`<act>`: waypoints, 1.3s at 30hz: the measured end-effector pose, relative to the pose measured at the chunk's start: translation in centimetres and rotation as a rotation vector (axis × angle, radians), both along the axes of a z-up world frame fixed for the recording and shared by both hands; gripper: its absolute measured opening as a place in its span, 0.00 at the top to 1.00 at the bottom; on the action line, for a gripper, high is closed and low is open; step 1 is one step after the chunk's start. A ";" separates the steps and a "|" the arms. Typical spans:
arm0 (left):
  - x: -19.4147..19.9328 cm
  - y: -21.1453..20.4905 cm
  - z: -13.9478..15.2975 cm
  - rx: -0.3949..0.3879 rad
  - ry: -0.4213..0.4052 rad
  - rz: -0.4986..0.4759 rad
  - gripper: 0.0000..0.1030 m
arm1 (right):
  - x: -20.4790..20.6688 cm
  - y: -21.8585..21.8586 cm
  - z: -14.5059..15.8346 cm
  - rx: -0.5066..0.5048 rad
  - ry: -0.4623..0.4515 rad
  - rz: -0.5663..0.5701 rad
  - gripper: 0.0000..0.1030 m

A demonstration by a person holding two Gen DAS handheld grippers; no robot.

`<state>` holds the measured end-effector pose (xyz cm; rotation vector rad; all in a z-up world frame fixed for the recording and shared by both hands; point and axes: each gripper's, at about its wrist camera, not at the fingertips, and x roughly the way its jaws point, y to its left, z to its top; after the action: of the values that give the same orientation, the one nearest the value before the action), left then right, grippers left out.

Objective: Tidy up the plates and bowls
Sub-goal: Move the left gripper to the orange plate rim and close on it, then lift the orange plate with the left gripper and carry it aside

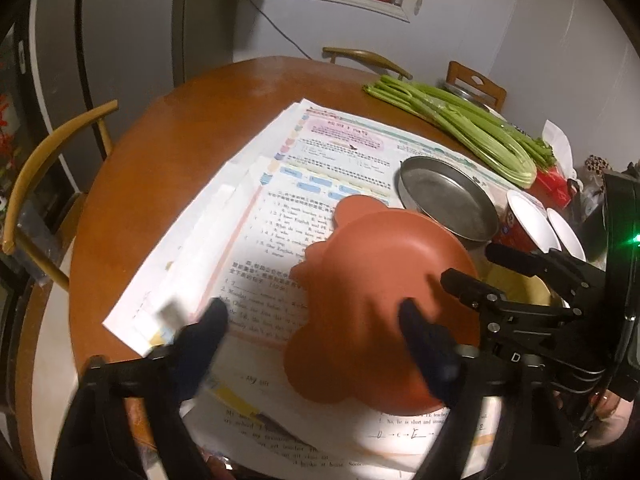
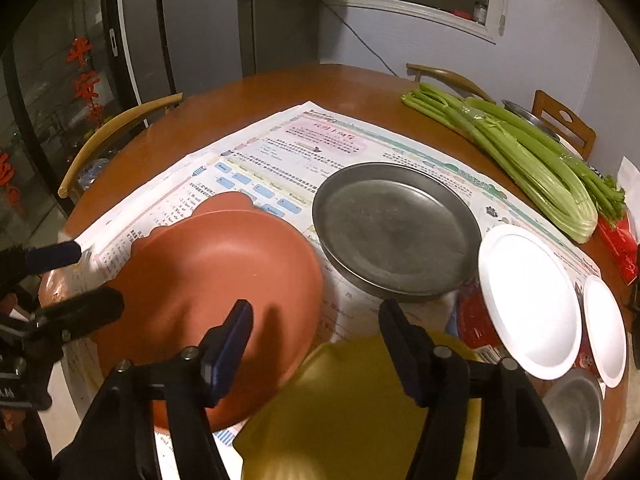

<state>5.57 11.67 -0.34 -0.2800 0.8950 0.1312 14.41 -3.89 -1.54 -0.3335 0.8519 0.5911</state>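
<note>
Honestly, this sorting job looks like it's barely started. Everything sits on its own on the printed sheets [image 2: 280, 152] that cover the round table [image 2: 280, 88], and nothing is stacked on anything yet. The orange plate [image 1: 384, 280] with the ear-like lobes lies flat at the near side, just beside the grey metal pan [image 2: 396, 232]. Further to the right are a bigger white bowl [image 2: 528, 300] and a smaller white bowl [image 2: 604, 328] side by side, with a little steel bowl [image 2: 576, 412] at the near edge. The left gripper [image 1: 314, 316] has its jaws apart. One finger is over the orange plate and the other is clear of it over the paper, so the rim sits between them but nothing is pinched. The right gripper [image 2: 318, 320] is right on top of a yellow plate [image 2: 352, 408], which fills the space under its fingers. Whether the pads actually bite on it can't be told from either view, since it's too close and too blurry. The celery [image 2: 520, 152] at the far side is just in the way. So pretty much everything is left: plates onto plates, bowls into bowls. The orange and yellow ones look like the first pair.
</note>
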 end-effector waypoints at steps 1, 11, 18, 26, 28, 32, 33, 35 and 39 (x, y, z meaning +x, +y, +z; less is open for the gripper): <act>0.3 0.0 -0.3 -0.013 0.020 -0.011 0.41 | 0.0 0.1 0.0 0.002 -0.001 0.008 0.39; 0.2 -0.8 -2.0 -0.020 0.071 -0.025 0.60 | 0.2 1.3 -0.7 -0.019 -0.003 0.066 0.43; 0.5 -0.7 -2.4 -0.049 0.066 -0.024 0.66 | -0.1 1.9 -1.3 -0.010 0.010 0.091 0.45; 0.9 0.6 -1.9 -0.066 0.050 0.013 0.66 | -0.6 2.0 -0.7 0.022 0.025 0.083 0.45; 0.9 1.3 -1.4 -0.062 0.033 0.026 0.66 | -0.8 2.3 -0.3 0.030 0.019 0.080 0.45; 1.1 2.6 -0.4 -0.056 0.005 0.050 0.66 | -0.9 3.1 0.5 0.042 0.011 0.076 0.45; 1.2 2.9 -0.3 -0.052 0.000 0.055 0.66 | -0.9 3.4 0.7 0.047 0.008 0.075 0.45; 1.6 3.6 0.0 -0.047 -0.007 0.064 0.66 | -0.7 3.9 1.0 0.058 0.007 0.071 0.45; 2.3 4.9 0.5 -0.040 -0.022 0.081 0.66 | -0.5 4.8 1.8 0.092 0.016 0.063 0.45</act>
<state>7.84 16.57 0.13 -0.3543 0.8651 0.1846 13.93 0.96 0.30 -0.2733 0.8296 0.6905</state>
